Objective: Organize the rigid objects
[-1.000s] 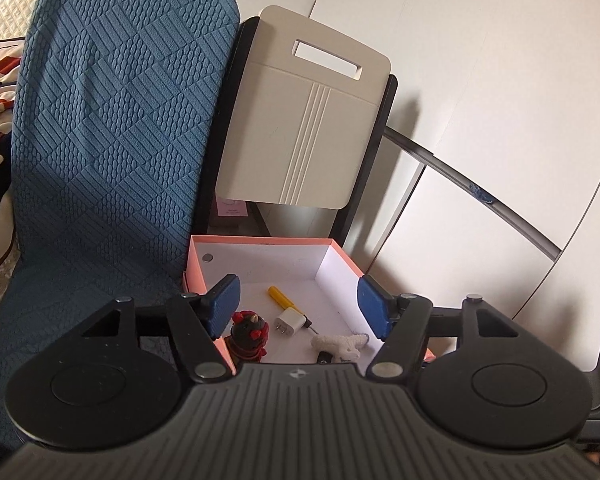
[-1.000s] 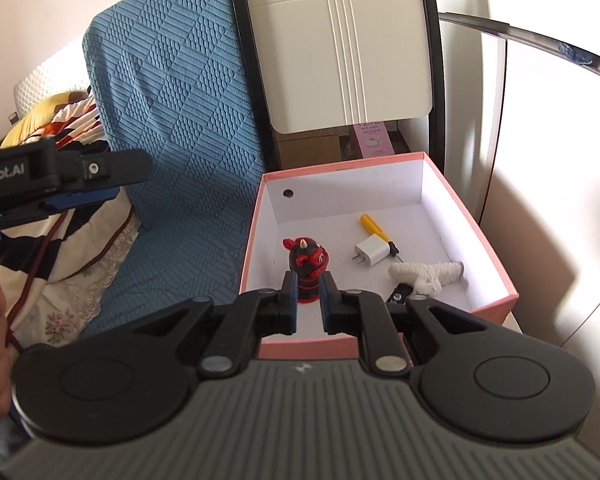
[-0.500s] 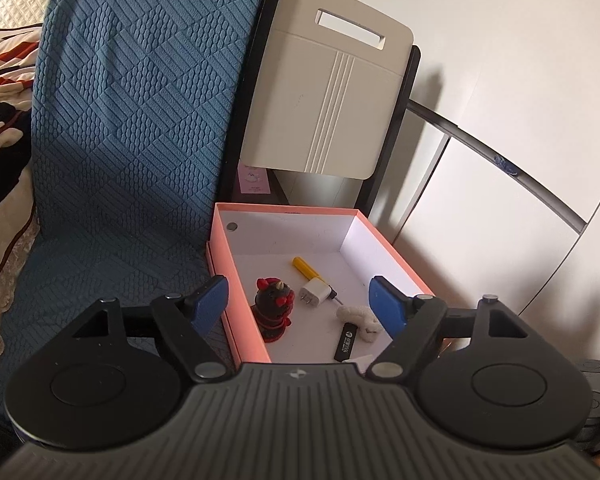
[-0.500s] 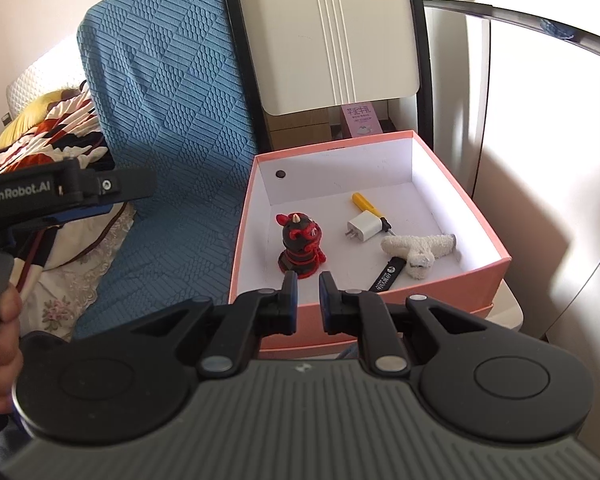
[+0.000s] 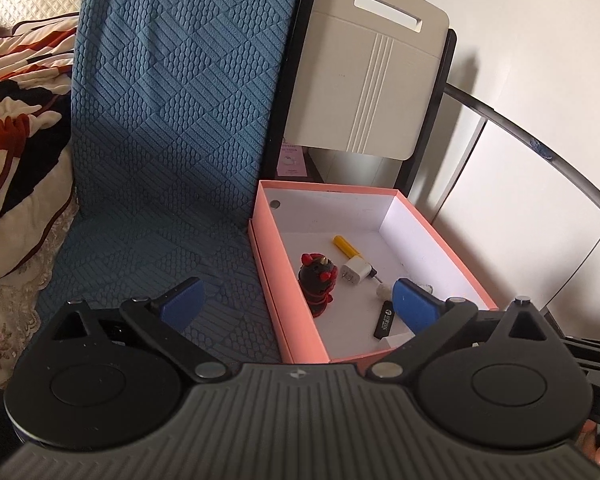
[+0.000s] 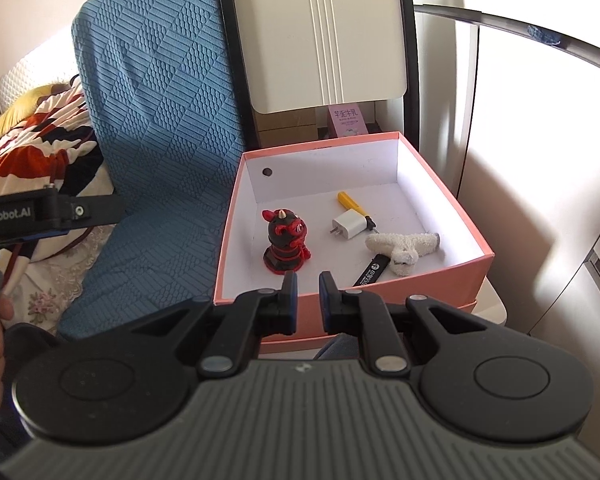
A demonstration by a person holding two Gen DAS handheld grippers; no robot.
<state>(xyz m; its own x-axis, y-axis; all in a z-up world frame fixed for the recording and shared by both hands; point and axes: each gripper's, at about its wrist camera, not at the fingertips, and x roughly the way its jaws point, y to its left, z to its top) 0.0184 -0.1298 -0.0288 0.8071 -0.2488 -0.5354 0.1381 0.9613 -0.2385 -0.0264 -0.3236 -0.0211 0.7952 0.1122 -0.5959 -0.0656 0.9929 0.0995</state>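
The left gripper (image 5: 296, 298) has just been opening and its jaws stand wide with nothing between them, low before the pink box (image 6: 392, 298), which already holds 5 small items, the red-and-black figurine (image 6: 284, 242) among them. The right gripper (image 6: 308, 300) is nearly closed and empty (hovering at the box's near wall). This looks like the end of a drop-off; the next move likely calls for drawing clear of the rim.

Left gripper (image 5: 296, 300): black ribbed housing, round discs, silver pivot screws, blue pads (image 5: 182, 300). Right gripper (image 6: 308, 294): same black build, dark pads. White "enRobot.AI" lettering on black bar, left edge of right-wrist frame.
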